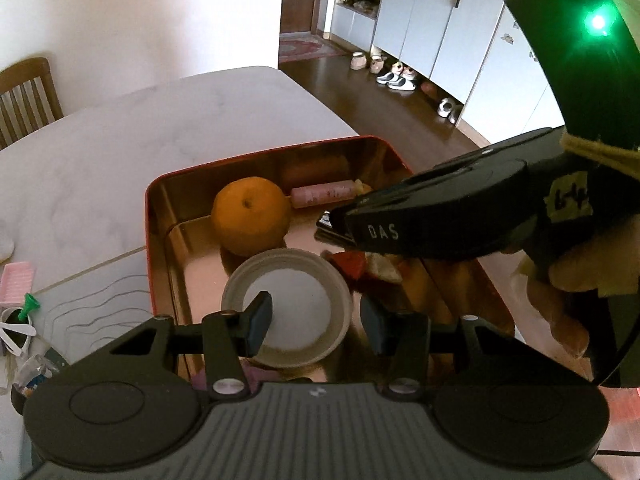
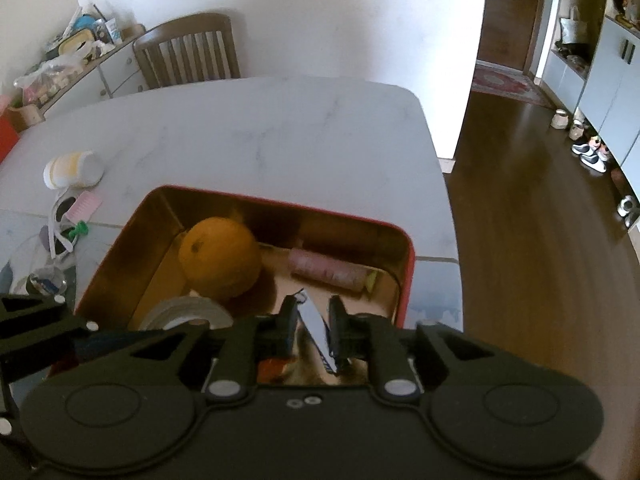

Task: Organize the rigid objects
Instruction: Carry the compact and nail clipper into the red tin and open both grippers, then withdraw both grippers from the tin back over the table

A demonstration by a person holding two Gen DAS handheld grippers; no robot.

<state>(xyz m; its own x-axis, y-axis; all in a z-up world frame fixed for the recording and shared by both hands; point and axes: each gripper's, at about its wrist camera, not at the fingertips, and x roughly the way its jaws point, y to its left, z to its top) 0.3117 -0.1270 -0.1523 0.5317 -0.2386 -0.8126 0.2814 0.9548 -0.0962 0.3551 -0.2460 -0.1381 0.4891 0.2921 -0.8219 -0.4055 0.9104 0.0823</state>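
White marble surface (image 2: 280, 140) is occupied by a red-rimmed, gold-lined metal tin (image 2: 404, 280). Inside it, a flat white card (image 2: 316, 330) is loosely flanked by the right claw (image 2: 313, 320), long axis toward twelve o'clock. Over a round white lid (image 1: 298, 312), the left claw (image 1: 316, 322) is held released.

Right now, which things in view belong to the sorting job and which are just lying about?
Job: red tin, orange, pink tube, round white lid, flat white card.
Lying about: tipped striped cup, pink comb, green pin, wooden chair.
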